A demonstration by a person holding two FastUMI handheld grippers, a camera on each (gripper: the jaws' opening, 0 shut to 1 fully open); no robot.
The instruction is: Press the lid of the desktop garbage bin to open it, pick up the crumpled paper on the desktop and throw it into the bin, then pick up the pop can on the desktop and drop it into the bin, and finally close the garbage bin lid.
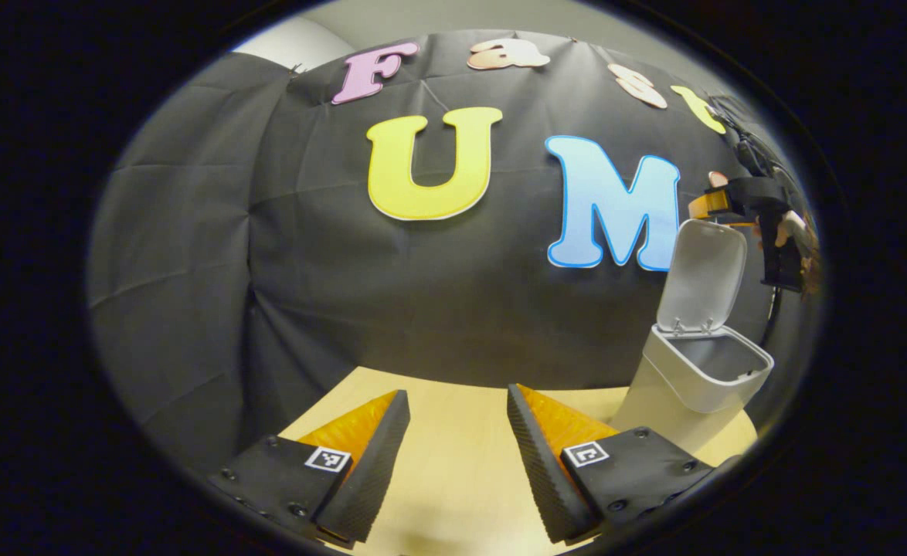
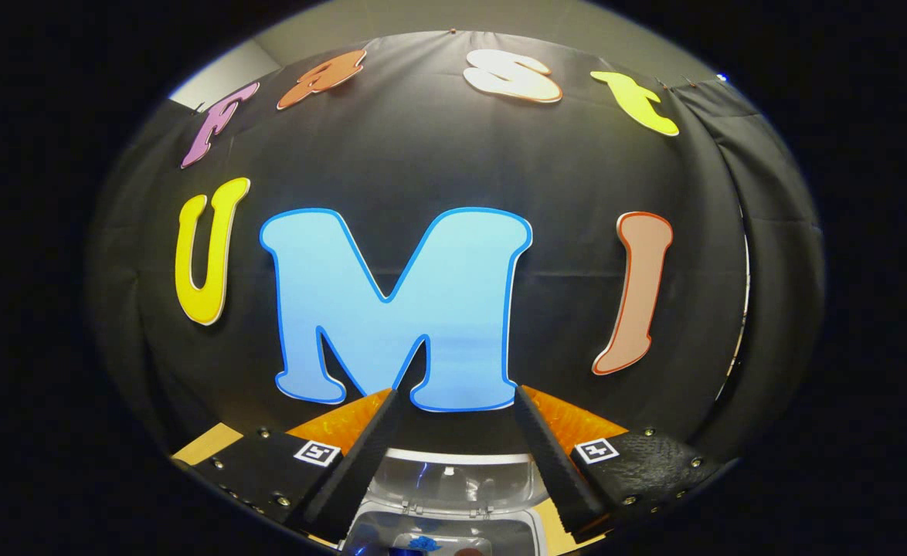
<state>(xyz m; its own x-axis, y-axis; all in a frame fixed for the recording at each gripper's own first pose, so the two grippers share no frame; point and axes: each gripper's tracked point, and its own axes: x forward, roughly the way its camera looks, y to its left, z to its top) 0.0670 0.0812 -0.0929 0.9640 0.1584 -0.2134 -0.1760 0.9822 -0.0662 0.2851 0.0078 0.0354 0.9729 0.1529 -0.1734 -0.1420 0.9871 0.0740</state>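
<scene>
I see the bin (image 1: pixel 693 371) standing upright at the table's (image 1: pixel 453 463) far right — long axis vertical, lid (image 1: pixel 702 274) raised, mouth facing up. My left gripper (image 1: pixel 457 455) hangs spread and empty; my right gripper (image 2: pixel 453 463), above the bin (image 2: pixel 453 525), is likewise spread — nothing between its fingers.

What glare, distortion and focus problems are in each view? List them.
Left gripper view: fisheye bows the black cloth wall; the white plastic bin is sharp and evenly lit. Right gripper view: the bin's glossy raised lid reflects light; the wall curves strongly.
</scene>
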